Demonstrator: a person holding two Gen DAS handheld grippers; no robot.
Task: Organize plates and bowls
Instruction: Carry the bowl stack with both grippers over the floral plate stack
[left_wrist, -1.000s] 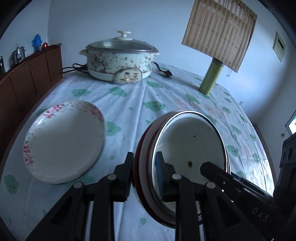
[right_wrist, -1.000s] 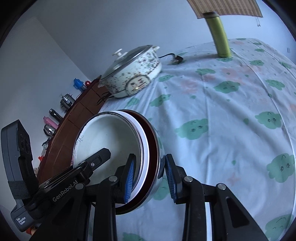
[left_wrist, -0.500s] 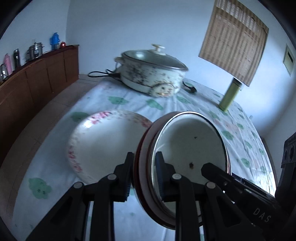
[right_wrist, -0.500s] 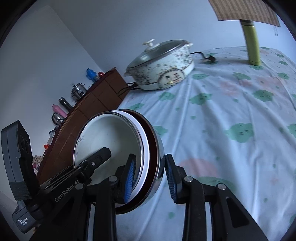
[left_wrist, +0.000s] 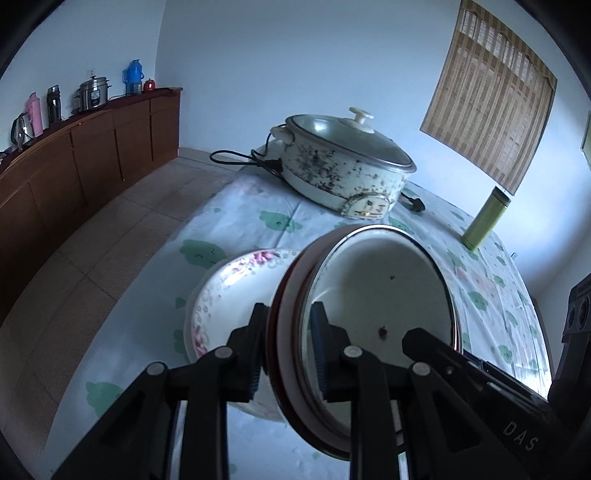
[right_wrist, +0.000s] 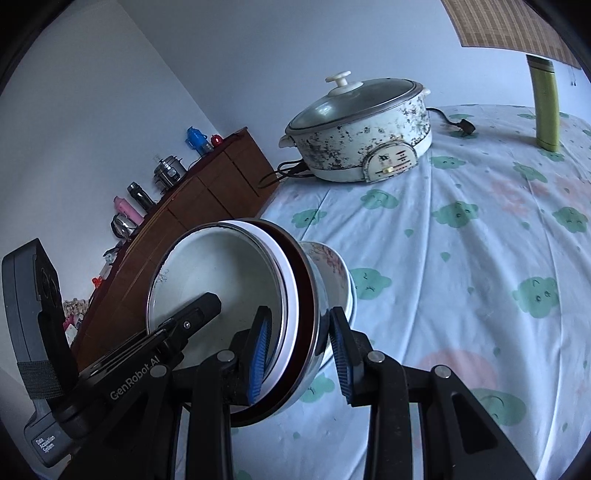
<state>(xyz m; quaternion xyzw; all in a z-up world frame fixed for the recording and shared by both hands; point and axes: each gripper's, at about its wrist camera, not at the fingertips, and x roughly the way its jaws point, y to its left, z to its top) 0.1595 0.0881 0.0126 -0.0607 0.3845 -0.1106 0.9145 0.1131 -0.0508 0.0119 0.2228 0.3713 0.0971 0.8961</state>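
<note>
Both grippers hold one stack of bowls (left_wrist: 373, 306) on edge above the table: a white-lined bowl nested in a dark red one with a steel outside. My left gripper (left_wrist: 288, 347) is shut on its near rim. My right gripper (right_wrist: 301, 350) is shut on the opposite rim of the stack (right_wrist: 236, 280). A white plate with pink flowers (left_wrist: 229, 288) lies on the tablecloth just behind and under the stack, partly hidden by it; it also shows in the right wrist view (right_wrist: 332, 269).
An electric cooking pot with a glass lid (left_wrist: 343, 170) and its cord stand at the table's far end. A green flask (left_wrist: 485, 218) stands far right. A brown sideboard (left_wrist: 74, 162) with bottles lines the left wall. The table's left edge drops to tiled floor.
Both grippers have carried the bowl stack to the left, over the flowered plate, which now sits partly behind the stack. The grips have not changed.
</note>
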